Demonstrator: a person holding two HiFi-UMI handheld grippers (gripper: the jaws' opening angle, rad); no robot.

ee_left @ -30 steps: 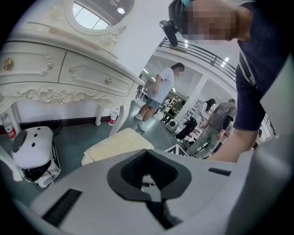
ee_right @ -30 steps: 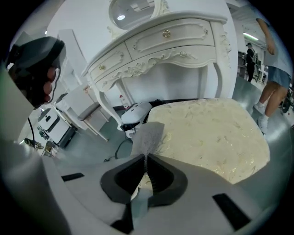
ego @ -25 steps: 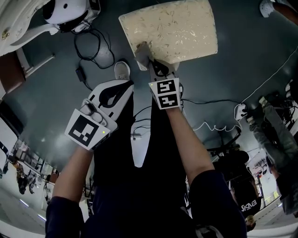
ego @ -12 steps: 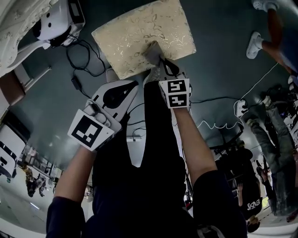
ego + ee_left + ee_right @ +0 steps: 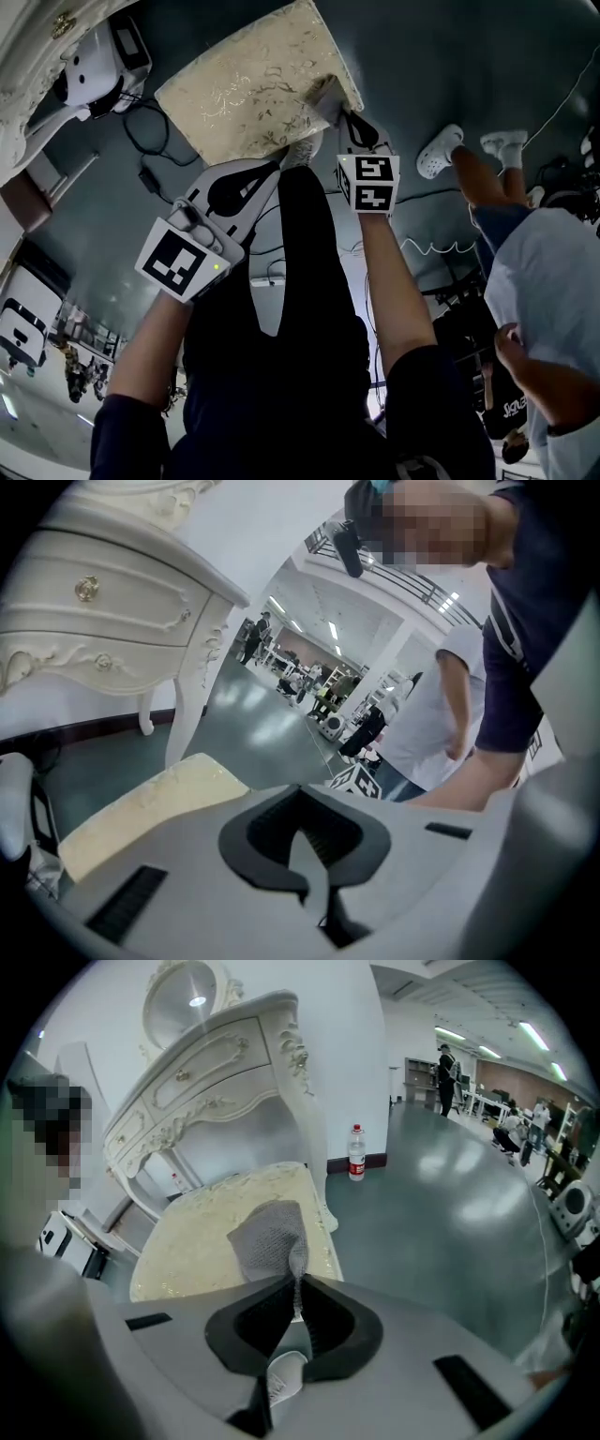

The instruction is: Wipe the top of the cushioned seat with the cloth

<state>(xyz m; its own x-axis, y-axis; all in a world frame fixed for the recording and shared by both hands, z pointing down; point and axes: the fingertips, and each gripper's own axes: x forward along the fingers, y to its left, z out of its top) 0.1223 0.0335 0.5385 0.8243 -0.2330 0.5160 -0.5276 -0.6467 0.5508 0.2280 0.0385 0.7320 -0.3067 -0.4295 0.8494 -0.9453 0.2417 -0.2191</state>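
Observation:
The cushioned seat [image 5: 239, 89] is cream with a leaf pattern and lies on the dark floor ahead of me. A grey cloth [image 5: 325, 96] rests on its near right corner, and my right gripper [image 5: 339, 114] is shut on the cloth's edge. In the right gripper view the cloth [image 5: 270, 1230] spreads over the seat [image 5: 202, 1241] just beyond the right gripper [image 5: 299, 1279]. My left gripper [image 5: 270, 169] hovers beside the seat's near edge, shut with nothing in it. In the left gripper view the left gripper [image 5: 300, 799] points past the seat [image 5: 141, 803].
A white ornate dressing table [image 5: 206, 1082] stands behind the seat, with a water bottle [image 5: 356, 1153] on the floor next to it. A white appliance [image 5: 94, 61] and black cables [image 5: 150, 155] lie left. A person in white [image 5: 548, 281] and white shoes [image 5: 441, 150] are right.
My right gripper has dragged the cloth along the seat's near edge from its left corner to its right corner. A person in white has come into view at right.

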